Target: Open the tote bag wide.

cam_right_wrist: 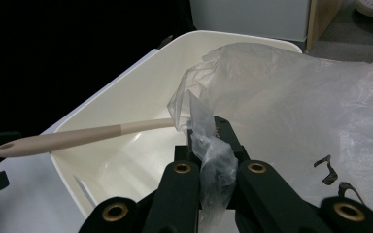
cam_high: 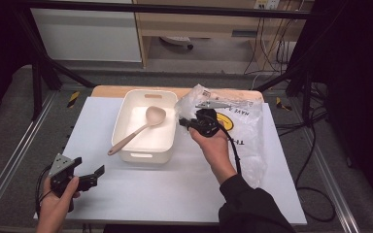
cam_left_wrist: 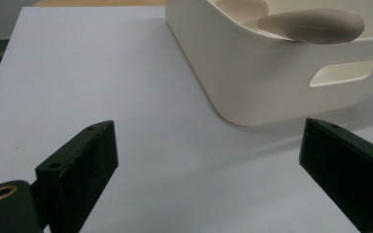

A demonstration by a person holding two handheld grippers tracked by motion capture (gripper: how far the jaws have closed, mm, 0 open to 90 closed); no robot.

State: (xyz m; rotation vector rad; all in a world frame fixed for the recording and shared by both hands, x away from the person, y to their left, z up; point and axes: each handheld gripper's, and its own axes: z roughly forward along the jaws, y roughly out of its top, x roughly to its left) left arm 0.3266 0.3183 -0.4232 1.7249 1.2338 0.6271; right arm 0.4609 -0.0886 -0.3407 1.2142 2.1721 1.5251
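The right gripper (cam_high: 188, 122) has its jaws clamped on a bunched edge of the clear plastic bag (cam_high: 243, 131), and the right gripper view shows the crumpled film (cam_right_wrist: 213, 155) pinched between the two black jaws. The bag (printed with a yellow smiley face and black lettering) lies on the right part of the white table (cam_high: 141, 194), its held corner lifted just beside the right wall of the cream tub (cam_high: 145, 155). A beige spoon (cam_high: 141, 127) rests inside the tub, its handle leaning over the near left rim. The left gripper (cam_high: 88, 175) is held low over the table's near left corner, well apart from the tub, with its jaws wide apart and nothing between them.
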